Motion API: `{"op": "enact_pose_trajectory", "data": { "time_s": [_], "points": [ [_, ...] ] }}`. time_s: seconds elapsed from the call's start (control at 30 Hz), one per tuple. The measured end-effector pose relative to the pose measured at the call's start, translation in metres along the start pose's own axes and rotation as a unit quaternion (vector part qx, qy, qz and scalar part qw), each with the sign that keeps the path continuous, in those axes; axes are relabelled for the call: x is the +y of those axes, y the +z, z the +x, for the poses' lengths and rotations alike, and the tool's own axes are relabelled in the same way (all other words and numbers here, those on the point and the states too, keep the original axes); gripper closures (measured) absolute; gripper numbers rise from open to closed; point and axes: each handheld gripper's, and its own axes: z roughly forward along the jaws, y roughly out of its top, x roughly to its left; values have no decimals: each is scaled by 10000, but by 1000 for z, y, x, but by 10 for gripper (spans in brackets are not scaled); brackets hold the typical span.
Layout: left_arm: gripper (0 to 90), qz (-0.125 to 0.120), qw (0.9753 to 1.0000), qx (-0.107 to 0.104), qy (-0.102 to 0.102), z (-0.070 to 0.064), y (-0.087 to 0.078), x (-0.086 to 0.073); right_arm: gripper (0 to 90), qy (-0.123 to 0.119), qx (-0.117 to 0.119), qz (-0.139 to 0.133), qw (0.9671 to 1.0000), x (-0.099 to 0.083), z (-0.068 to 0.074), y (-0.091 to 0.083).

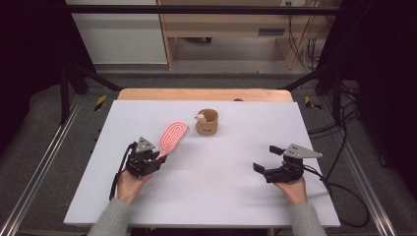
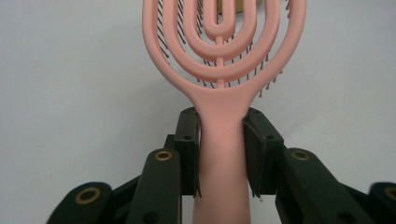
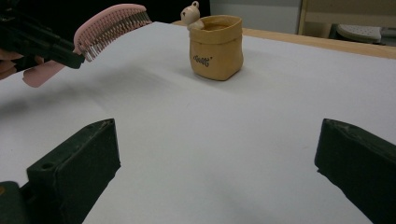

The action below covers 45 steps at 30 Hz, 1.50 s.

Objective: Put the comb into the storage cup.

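Pink plastic vented hairbrush [image 2: 222,51] hangs above the white table [image 1: 221,187], its handle clamped by the left gripper [image 2: 220,140], head near the tan pouch-shaped cup [image 3: 216,46]. Held so far back, it could pivot or knock the cup; the right gripper [image 3: 215,172] rests wide open

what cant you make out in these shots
- Inside of the tan pouch: hidden by its own wall in the right gripper view, too small in the high view.
- Print on the pouch: too small to read.
- Tip of the pink hairbrush: cut off by the top edge of the left gripper view.
- Handle end: hidden in the high view by the left gripper.
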Motion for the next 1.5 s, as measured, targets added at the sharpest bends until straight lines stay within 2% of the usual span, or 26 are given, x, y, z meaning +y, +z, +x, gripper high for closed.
{"op": "enact_pose_trajectory", "data": {
  "time_s": [0.23,0.57,0.83,1.5],
  "points": [
    [691,-165,9999,14,40,-4,-2,0,4,-6,-36,88,10000,4,6,6],
    [691,-275,9996,10,117,-12,-2,2,4,68,64,60,9999,8,13,11],
    [691,-324,9994,16,146,-17,-2,4,4,13,74,118,9999,12,21,17],
    [691,-545,9982,-2,240,-29,-5,8,4,178,140,-15,9997,21,35,26]
  ]
}}
